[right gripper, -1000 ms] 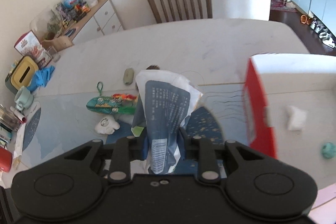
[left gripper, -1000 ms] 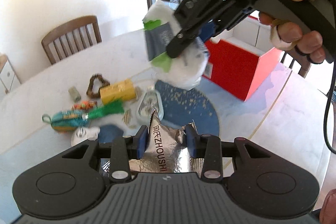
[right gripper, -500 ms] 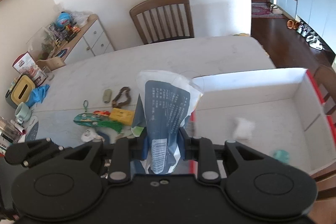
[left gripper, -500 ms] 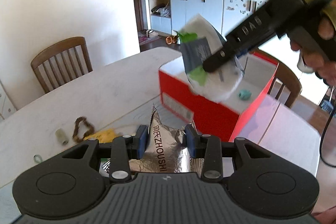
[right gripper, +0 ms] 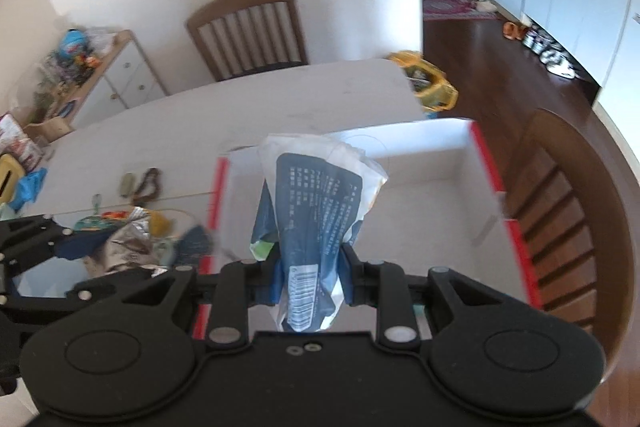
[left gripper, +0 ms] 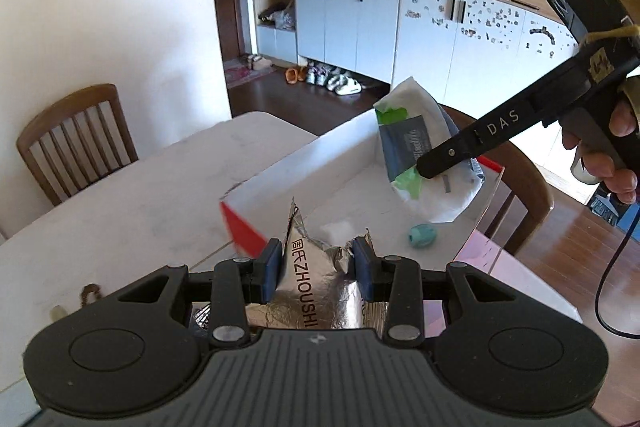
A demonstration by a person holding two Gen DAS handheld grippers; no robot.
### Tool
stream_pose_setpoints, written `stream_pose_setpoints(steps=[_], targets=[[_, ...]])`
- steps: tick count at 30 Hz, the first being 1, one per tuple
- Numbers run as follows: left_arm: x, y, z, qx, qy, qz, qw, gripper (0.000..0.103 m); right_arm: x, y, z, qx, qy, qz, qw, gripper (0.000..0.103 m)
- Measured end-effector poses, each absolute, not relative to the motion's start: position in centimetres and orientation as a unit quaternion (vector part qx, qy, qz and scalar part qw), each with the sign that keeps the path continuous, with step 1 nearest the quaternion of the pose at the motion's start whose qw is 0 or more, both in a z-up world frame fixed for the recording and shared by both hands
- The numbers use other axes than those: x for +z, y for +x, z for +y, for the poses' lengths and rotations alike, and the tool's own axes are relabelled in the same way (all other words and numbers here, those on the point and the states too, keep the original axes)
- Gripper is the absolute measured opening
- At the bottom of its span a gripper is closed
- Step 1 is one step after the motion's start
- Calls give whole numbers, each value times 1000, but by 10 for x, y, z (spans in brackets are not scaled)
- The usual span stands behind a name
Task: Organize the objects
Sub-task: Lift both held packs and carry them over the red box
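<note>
Whereas a second ago both grippers hung over the cluttered table (left gripper: 132,203), they now hover above the red box (right gripper: 486,163). Right gripper (right gripper: 308,273): fingers clamped on the white-and-blue packet (right gripper: 320,195). Left gripper (left gripper: 318,263): fingers clamped on the foil packet (left gripper: 316,267). Release into the box appears imminent.

- A white, faintly marbled table top (right gripper: 248,107) carries everything.
- A red-sided cardboard box with a white inside (right gripper: 486,163) stands on its right part.
- Far left of the box lie a small grey-green oblong piece (right gripper: 127,184) and, just beside it, a brown beaded loop (right gripper: 149,183).
- Nearer lies a blurred heap of small colourful items (right gripper: 120,217), among them a yellow block (right gripper: 160,223).
</note>
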State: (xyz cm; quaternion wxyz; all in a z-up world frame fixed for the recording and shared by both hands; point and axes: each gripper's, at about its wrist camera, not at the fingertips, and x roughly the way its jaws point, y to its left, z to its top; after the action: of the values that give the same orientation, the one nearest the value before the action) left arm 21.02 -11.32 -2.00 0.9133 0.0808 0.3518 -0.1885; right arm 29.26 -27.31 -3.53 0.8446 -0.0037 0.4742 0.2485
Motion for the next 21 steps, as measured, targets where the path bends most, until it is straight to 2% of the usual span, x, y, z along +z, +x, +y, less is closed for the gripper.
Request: stream_pose_setpoints(steps=[9,21], targets=[[-32,252,-159,-181,57,404,895,37,-54,324,-304,230,-29,490,840,26],[-73,300,-193,-116,56,459,879,37,-98,357,-293,240,-101,530,807,26]])
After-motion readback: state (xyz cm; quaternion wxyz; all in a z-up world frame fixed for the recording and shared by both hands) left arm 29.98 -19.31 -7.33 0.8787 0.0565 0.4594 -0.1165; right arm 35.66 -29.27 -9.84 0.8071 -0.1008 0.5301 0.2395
